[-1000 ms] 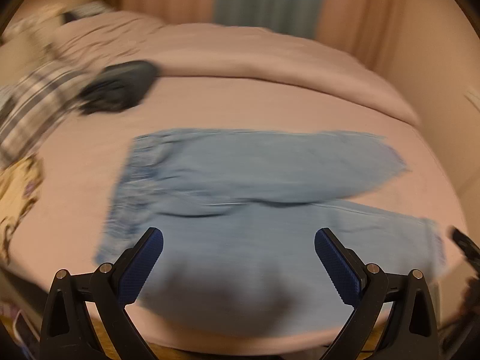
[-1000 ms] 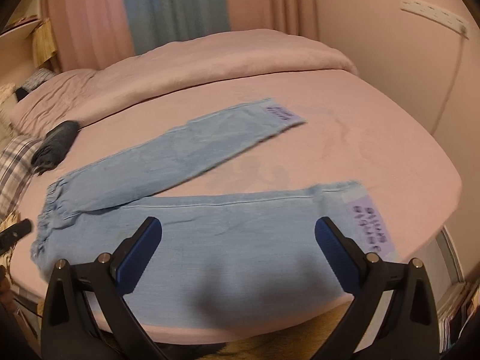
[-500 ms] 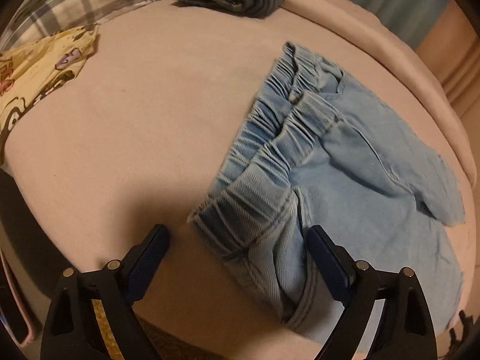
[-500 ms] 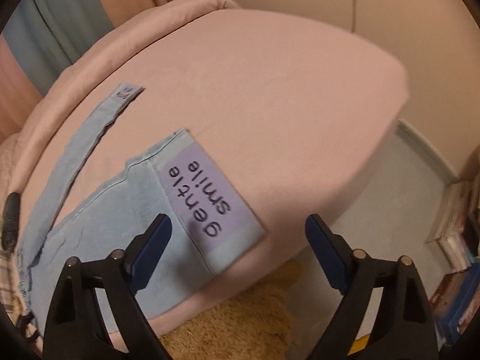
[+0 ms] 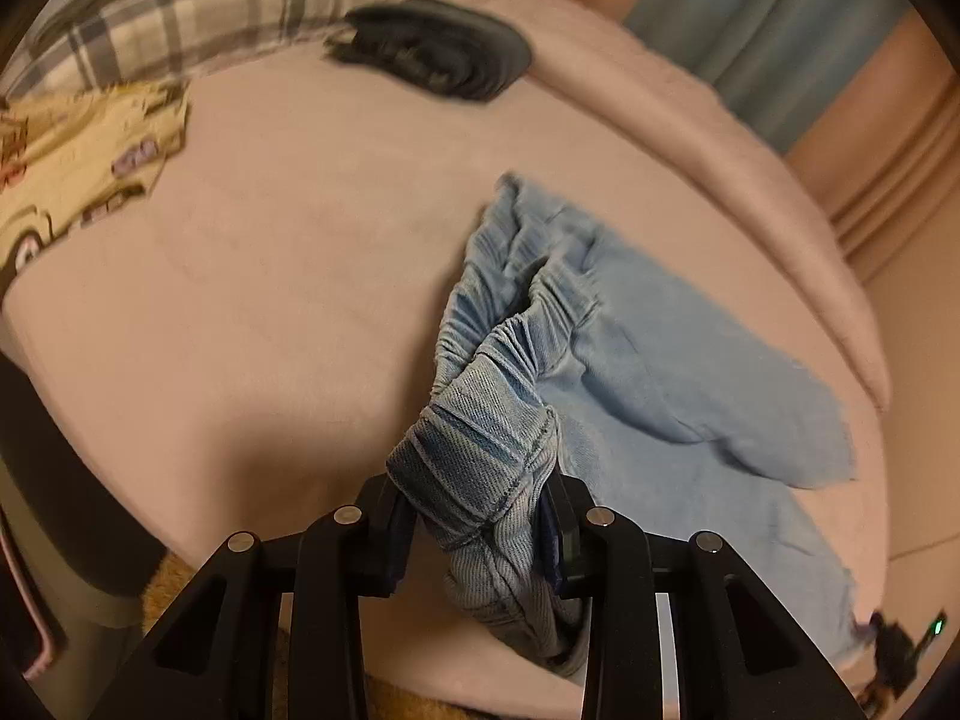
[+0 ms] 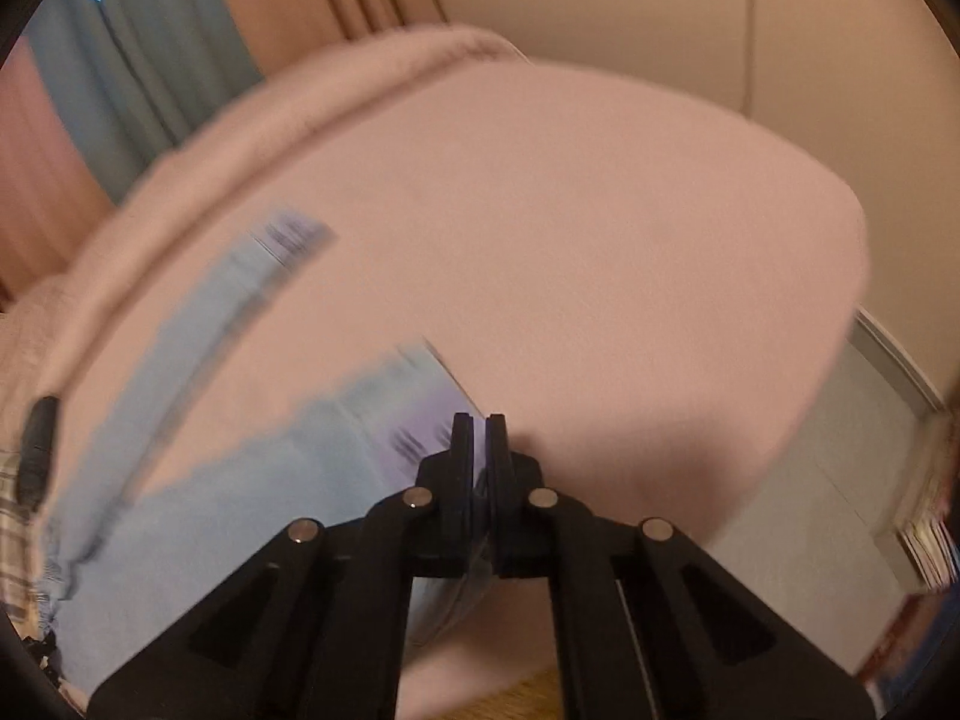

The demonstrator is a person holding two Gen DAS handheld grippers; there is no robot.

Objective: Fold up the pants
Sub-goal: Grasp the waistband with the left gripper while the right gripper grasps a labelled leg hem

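Light blue pants [image 5: 660, 372] lie across a pink bed [image 5: 270, 300], legs running off to the right. My left gripper [image 5: 480, 516] is at the near corner of the gathered waistband [image 5: 480, 438]. Its jaws are closing, with the bunched band pinched between the pads and lifted off the sheet. In the right wrist view the pants [image 6: 240, 510] stretch away to the left. My right gripper [image 6: 479, 426] is at the near leg's hem with the purple label [image 6: 432, 414]. Its jaws are closing tight on a thin edge of that hem. The far leg's hem [image 6: 288, 240] lies flat.
A dark folded garment [image 5: 432, 54], a plaid cloth [image 5: 198, 6] and a yellow printed cloth [image 5: 78, 162] lie at the bed's far left. A rolled pink duvet [image 6: 300, 114] runs along the back. The bed's near edge drops to the floor [image 6: 810, 480], with books [image 6: 924, 540] at right.
Both grippers dropped from above the pants to their ends and went from wide open to closed, the left on the waistband corner, the right on the labelled hem. The waistband now bunches upward.
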